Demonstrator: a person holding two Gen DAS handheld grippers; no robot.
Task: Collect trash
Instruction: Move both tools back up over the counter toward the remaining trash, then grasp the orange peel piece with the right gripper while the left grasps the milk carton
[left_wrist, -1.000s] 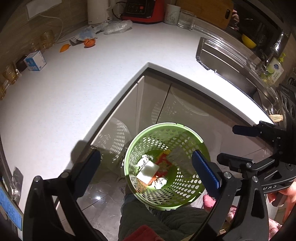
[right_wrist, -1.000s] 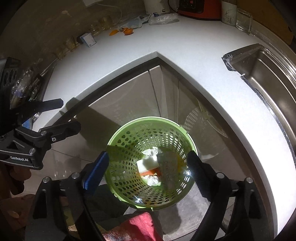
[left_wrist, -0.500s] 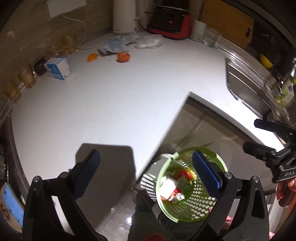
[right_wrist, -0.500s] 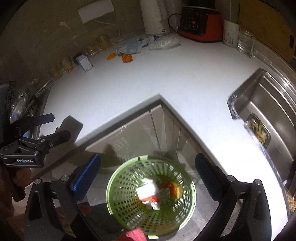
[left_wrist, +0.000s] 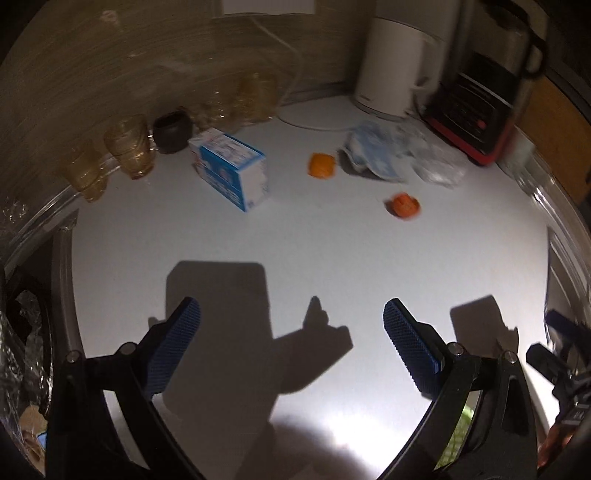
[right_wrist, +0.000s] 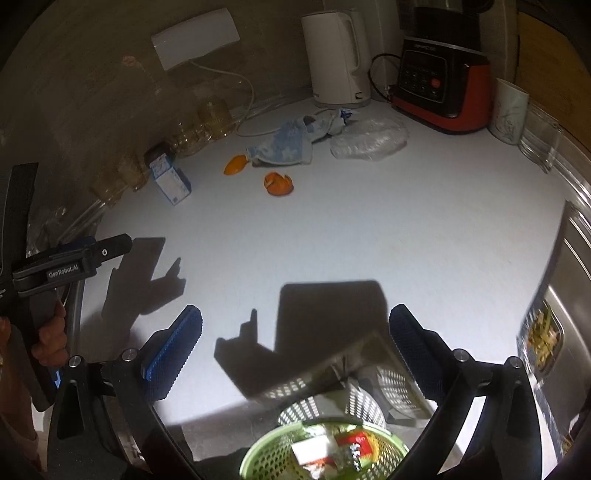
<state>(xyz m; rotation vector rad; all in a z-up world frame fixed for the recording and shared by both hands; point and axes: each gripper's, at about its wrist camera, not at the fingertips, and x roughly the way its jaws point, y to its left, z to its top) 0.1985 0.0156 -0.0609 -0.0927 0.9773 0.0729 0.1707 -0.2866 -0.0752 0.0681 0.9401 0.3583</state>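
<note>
The trash left on the white counter (right_wrist: 369, 229) lies toward the top of both views. In the right wrist view an orange peel (right_wrist: 279, 183) sits just above centre, a second peel piece (right_wrist: 235, 164) to its upper left, touching the corner of a crumpled blue-and-white wrapper (right_wrist: 291, 146). Right of the wrapper lies a clear plastic bag (right_wrist: 369, 142). A small blue-and-white carton (right_wrist: 170, 181) lies on its side at the left, near a row of amber glasses (right_wrist: 207, 122) along the wall.

At the bottom edge of that view a green perforated basket (right_wrist: 266, 452) stands below the counter's edge, holding white and red scraps.

The right gripper (right_wrist: 295, 350) fills the lower frame, its blue-padded fingers (right_wrist: 173, 350) spread wide with nothing between them; its jaws have just been opening. The left gripper (right_wrist: 70, 258) shows at the left edge, held by a hand (right_wrist: 50, 332).

In the left wrist view the carton (left_wrist: 232, 170) sits upper left of centre, the two peels (left_wrist: 322, 165) (left_wrist: 404, 205) to its right, the wrapper (left_wrist: 376, 155) and bag (left_wrist: 439, 166) beyond them. The left gripper (left_wrist: 291, 343) has its fingers (left_wrist: 173, 343) spread wide and empty over the bare counter (left_wrist: 295, 251).

A white kettle (right_wrist: 336, 55) and a red-and-black appliance (right_wrist: 439, 88) stand at the top right, a pale cup (right_wrist: 509, 110) beside them. A steel sink (right_wrist: 554, 325) runs down the right edge.
</note>
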